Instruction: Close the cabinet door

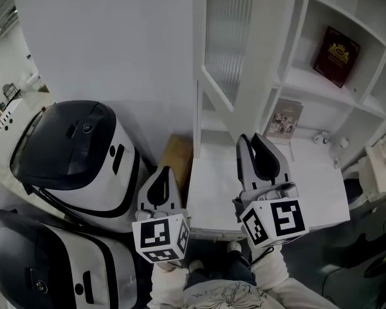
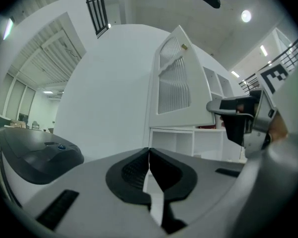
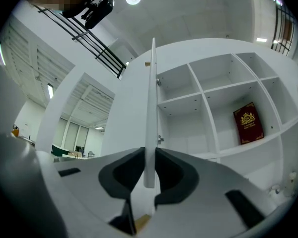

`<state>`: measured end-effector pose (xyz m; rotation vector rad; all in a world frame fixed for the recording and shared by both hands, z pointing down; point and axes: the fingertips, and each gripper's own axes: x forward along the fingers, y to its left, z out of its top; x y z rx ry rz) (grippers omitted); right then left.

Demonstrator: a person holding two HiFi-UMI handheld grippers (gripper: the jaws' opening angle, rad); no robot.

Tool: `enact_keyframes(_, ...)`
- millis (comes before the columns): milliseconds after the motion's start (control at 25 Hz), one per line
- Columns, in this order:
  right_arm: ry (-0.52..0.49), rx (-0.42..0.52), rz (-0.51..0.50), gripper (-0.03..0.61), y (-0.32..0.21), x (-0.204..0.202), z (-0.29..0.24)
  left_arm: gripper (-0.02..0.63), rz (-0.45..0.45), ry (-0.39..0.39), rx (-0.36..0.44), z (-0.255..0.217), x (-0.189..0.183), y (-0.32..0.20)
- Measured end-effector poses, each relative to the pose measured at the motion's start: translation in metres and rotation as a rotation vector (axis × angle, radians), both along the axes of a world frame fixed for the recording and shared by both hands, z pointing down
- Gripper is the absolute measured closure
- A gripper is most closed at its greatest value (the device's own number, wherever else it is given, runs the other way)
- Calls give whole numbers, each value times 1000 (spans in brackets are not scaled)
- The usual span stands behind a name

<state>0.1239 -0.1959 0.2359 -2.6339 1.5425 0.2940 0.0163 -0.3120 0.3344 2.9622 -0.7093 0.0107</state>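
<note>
The cabinet door [image 3: 152, 98], ajar at upper centre of the head view, was pinched by its lower edge in the right gripper [image 3: 148, 165], a sound hold on what looked a thin, stiff, light hinged panel with fragile ribbed glazing, while the left gripper [image 2: 149, 155] sat pressed together, empty.

White, ribbed-glass cabinet door [image 1: 226, 44], swung open (hinged at the cabinet's left), lower edge pinched by right tool [image 1: 254, 139].
</note>
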Motion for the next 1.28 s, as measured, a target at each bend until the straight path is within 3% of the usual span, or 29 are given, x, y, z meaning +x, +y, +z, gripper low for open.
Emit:
enact_keyframes(560,-18,5,-39,511,35,71,1,609,37,-5,17,-6,81,40)
enact_keyframes(1280,-18,20,-138,504,50,147,2,609,23,-23,35,-7,169,66)
